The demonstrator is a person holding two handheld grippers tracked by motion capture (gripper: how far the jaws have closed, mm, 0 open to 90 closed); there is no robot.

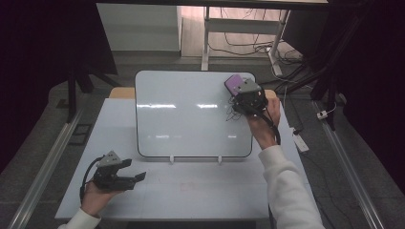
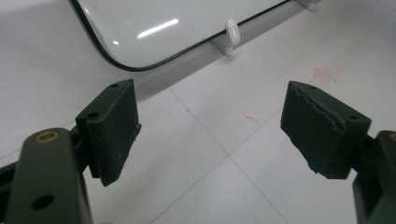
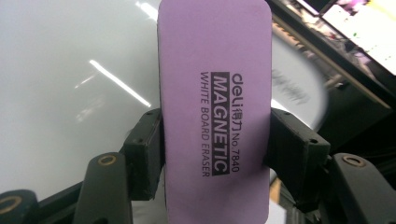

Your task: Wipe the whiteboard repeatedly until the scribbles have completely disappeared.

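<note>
Two grippers at a white table (image 1: 200,195), right gripper (image 1: 241,90) pinching a purple magnetic whiteboard eraser (image 3: 215,107) over the whiteboard's (image 1: 191,114) far right corner, left gripper (image 1: 131,174) spread wide, empty, near the table's front left, faint red marks (image 2: 322,74) beside it.

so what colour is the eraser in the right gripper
Purple, with black lettering; the eraser shows best in the right gripper view, clamped by the right gripper.
</note>
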